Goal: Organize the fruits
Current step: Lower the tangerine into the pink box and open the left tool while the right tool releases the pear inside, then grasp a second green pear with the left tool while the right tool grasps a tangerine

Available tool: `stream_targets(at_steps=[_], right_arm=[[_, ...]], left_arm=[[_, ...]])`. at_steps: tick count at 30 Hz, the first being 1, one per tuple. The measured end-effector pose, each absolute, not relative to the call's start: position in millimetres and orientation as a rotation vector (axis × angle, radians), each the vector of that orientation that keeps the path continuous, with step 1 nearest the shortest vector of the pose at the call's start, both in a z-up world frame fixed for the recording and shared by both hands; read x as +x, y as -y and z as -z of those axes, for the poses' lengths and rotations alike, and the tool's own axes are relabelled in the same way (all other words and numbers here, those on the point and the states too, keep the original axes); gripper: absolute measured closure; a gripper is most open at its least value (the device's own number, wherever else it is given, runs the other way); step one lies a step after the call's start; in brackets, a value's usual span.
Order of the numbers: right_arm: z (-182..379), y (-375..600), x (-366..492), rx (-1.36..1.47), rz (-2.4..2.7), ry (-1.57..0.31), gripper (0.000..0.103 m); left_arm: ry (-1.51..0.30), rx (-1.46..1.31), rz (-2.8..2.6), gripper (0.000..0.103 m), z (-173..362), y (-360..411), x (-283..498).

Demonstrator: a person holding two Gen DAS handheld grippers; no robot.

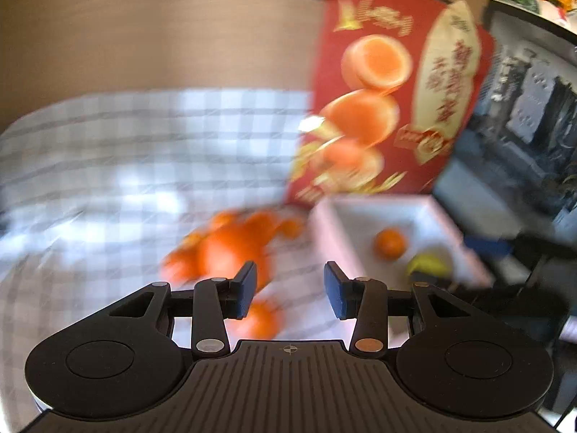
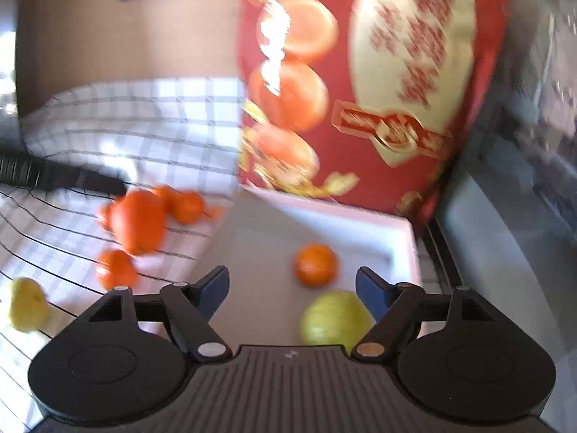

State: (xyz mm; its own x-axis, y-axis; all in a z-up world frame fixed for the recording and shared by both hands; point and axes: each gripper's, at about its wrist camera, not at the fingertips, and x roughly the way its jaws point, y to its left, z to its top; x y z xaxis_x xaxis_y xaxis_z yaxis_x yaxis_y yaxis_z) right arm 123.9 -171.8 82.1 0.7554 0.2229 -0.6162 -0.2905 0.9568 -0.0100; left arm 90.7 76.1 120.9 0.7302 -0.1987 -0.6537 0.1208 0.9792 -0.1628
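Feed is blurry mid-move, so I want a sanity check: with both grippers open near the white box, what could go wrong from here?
1. The yellow-green fruit lies in the white box right at the open right gripper; a bump could roll it into the orange.
2. The cluster of oranges on the checked cloth sits loose ahead of the left gripper; a fast approach may scatter them.
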Motion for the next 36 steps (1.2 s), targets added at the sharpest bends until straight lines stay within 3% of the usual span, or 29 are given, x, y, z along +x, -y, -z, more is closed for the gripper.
stream_targets(at_steps=[9, 16, 25, 32, 36], right_arm=[[-80.6, 96.7, 83.5, -0.036, -0.488, -0.714, 0.021], [-66.3, 58.9, 62.9, -0.033, -0.53, -0.772, 0.021], [-72.2, 43.3, 57.3, -0.113, -0.52, -0.709, 0.021], [-62.2, 22.0, 113.0, -0.201, -0.447, -0.703, 0.021], [-46.7, 0.3, 145.9, -0.249, -0.432, -0.751, 0.027]], left_arm=[[-0.726, -0.309, -0.09, 0.058, -98.5, -188.4, 2.3], [-0.728, -0.393, -0.176, 0.058, -85.7, -227.4, -30.8], [-0.72, -0.376, -0.041, 0.058, -84.1, -201.1, -32.4], [-0.771, -0.355, 0.029, 0.058, -74.6, -182.1, -35.9], [-0.801, -0.348, 0.031, 0.058, -68.1, -179.7, -41.6]])
